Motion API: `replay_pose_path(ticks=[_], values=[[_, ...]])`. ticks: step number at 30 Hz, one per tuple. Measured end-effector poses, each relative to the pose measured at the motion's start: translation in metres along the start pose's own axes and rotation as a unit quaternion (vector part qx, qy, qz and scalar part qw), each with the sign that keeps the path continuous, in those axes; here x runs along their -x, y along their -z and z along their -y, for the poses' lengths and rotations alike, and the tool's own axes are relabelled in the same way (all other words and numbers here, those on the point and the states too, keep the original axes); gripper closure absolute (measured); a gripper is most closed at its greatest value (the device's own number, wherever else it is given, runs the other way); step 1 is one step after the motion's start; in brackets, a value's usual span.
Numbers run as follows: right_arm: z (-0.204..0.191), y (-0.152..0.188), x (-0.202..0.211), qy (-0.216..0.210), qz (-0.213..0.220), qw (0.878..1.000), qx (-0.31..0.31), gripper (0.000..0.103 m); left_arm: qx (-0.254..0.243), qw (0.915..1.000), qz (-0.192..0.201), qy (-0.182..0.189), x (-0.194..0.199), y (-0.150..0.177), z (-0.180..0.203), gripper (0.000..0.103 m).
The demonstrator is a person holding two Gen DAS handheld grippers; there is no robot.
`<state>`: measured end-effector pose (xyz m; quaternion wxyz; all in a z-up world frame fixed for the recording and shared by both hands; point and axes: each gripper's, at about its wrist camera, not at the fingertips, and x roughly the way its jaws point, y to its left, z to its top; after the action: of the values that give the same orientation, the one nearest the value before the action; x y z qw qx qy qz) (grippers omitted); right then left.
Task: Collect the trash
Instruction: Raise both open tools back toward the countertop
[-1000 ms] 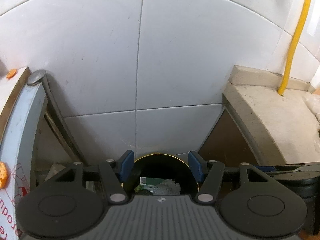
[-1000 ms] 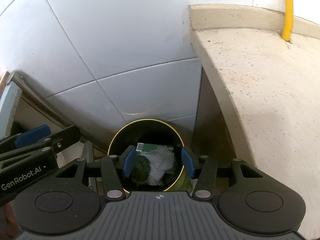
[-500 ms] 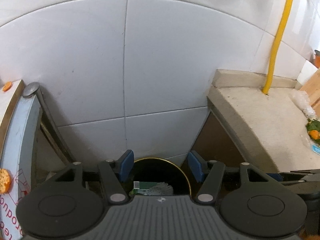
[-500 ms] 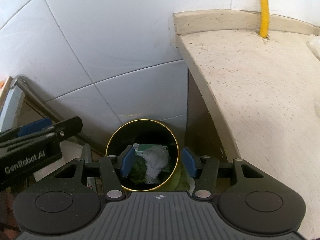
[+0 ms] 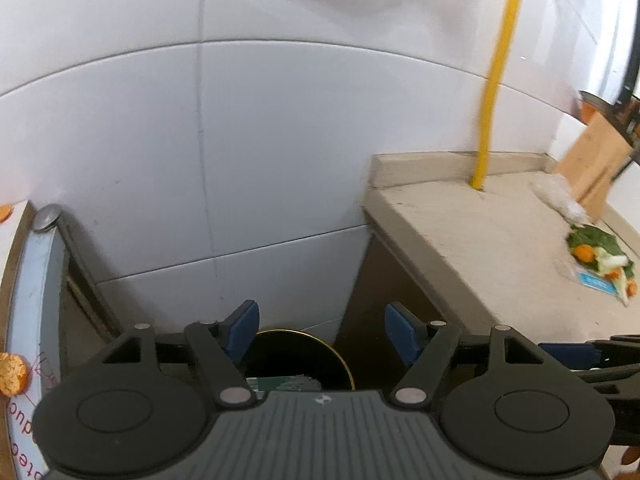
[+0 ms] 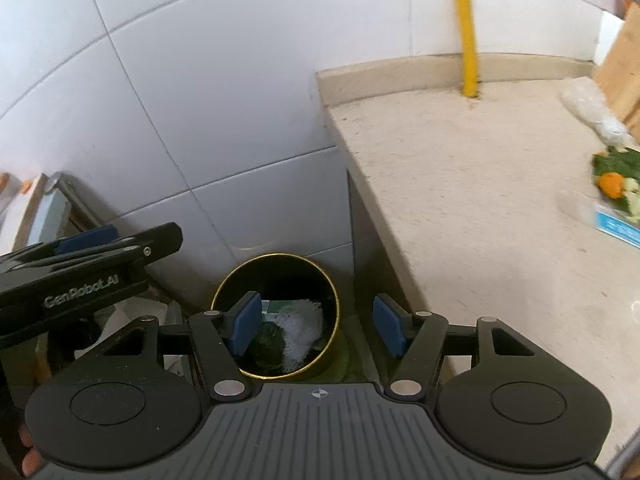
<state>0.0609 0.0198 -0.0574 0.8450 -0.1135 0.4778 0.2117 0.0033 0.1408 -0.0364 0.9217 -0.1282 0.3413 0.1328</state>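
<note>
A round black bin with a gold rim point(image 6: 276, 264) stands on the floor between the tiled wall and the counter; inside lie green leaves and white netting point(image 6: 296, 328). My right gripper point(image 6: 316, 328) hangs high above it, its jaws opening, nothing between the blue pads. My left gripper point(image 5: 322, 334) is also above the bin point(image 5: 320, 350), jaws opening and empty; it shows as a black arm point(image 6: 80, 256) at the left of the right wrist view. A heap of vegetable scraps point(image 5: 600, 258) lies on the counter at far right, also the scraps point(image 6: 616, 184) in the right wrist view.
A beige stone counter point(image 6: 480, 200) fills the right side. A yellow pipe point(image 5: 494, 80) runs up the white tiled wall. A wooden board point(image 5: 592, 160) and a clear plastic bag point(image 5: 560, 196) lean at the counter's back. A white cabinet point(image 5: 28, 280) with orange peel stands left.
Both grippers have risen and drawn back from the bin, which looks smaller. Their jaws have widened. More of the counter and the scraps at the right have come into view.
</note>
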Motion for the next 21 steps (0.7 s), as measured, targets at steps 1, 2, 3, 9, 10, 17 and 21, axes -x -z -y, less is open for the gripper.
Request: replay_pose_path(ticks=[1,2,3,9,10,17,21], values=[[0.002,0.003,0.006,0.003,0.005,1.0,-0.002,0.033,-0.006,1.0,0.001,0.003,0.002,0.0,0.004,0.038],[0.004,0.005,0.011,0.007,0.009,1.0,-0.004,0.032,-0.012,0.9999,0.002,0.006,0.004,0.0,0.008,0.038],[0.007,0.008,0.018,0.01,0.015,1.0,-0.007,0.031,-0.017,0.9998,0.003,0.01,0.006,0.0,0.011,0.037],[0.028,0.022,0.056,0.032,0.051,0.998,-0.026,0.027,-0.058,0.9975,0.014,0.038,0.018,-0.006,0.042,0.033],[0.033,0.023,0.061,0.036,0.057,0.997,-0.033,0.026,-0.063,0.9969,0.016,0.044,0.02,-0.007,0.047,0.032],[0.071,0.029,0.086,0.069,0.079,0.992,-0.069,0.023,-0.113,0.9897,0.023,0.085,0.022,-0.011,0.101,0.028],[0.098,0.036,0.099,0.089,0.085,0.988,-0.09,0.022,-0.135,0.9849,0.018,0.108,0.016,-0.013,0.133,0.028]])
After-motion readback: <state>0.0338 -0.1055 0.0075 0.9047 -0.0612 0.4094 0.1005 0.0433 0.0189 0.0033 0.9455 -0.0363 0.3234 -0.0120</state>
